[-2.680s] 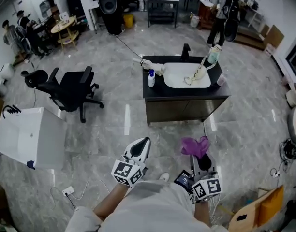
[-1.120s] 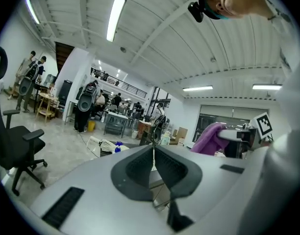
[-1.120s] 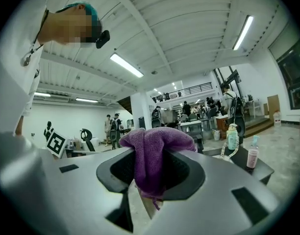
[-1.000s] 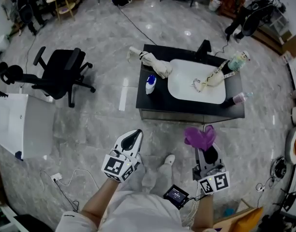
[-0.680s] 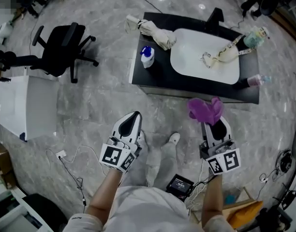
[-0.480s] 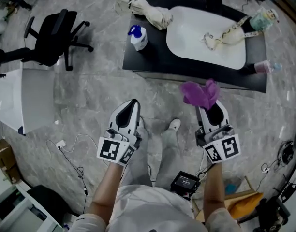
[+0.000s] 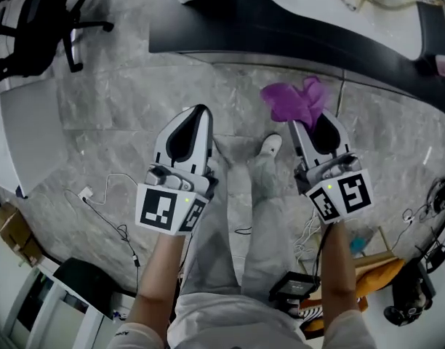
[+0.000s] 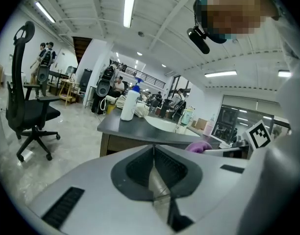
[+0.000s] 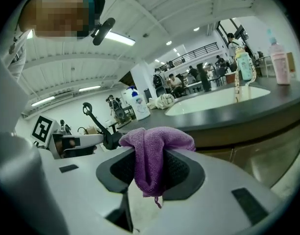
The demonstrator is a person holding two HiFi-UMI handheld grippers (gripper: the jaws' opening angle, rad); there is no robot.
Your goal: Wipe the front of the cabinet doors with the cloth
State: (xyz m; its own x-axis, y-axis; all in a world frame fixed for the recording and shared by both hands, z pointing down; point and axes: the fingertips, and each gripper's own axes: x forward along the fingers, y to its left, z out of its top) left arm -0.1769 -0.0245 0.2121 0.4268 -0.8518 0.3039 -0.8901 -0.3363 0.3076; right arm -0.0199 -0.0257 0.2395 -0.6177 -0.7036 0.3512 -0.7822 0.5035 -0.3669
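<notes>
The fuzzy purple cloth (image 7: 291,102) is pinched in the right gripper (image 7: 305,124). The two jaws squeeze it tight in the middle. In the head view the cloth sticks out past the jaw tips and points toward the dark cabinet with the black top (image 7: 281,35). It is near the cabinet's edge, but I cannot tell if it touches.

In the right gripper view the cloth (image 9: 152,160) is long from top to bottom. Its top is a soft folded bump that sits over the jaw tips. The rest hangs down between the jaws, and a little thread dangles from the bottom. The brown cabinet doors (image 9: 248,148) are just past it, under the black top.

The left gripper (image 7: 198,115) has its jaws pressed together with nothing in them. It is held beside the right one, over the grey stone floor (image 7: 113,122).

Each gripper has a cube with black-and-white square marks (image 7: 166,209). A white bottle with a blue top (image 8: 129,104) stands on the cabinet. Its label is too small to read.
</notes>
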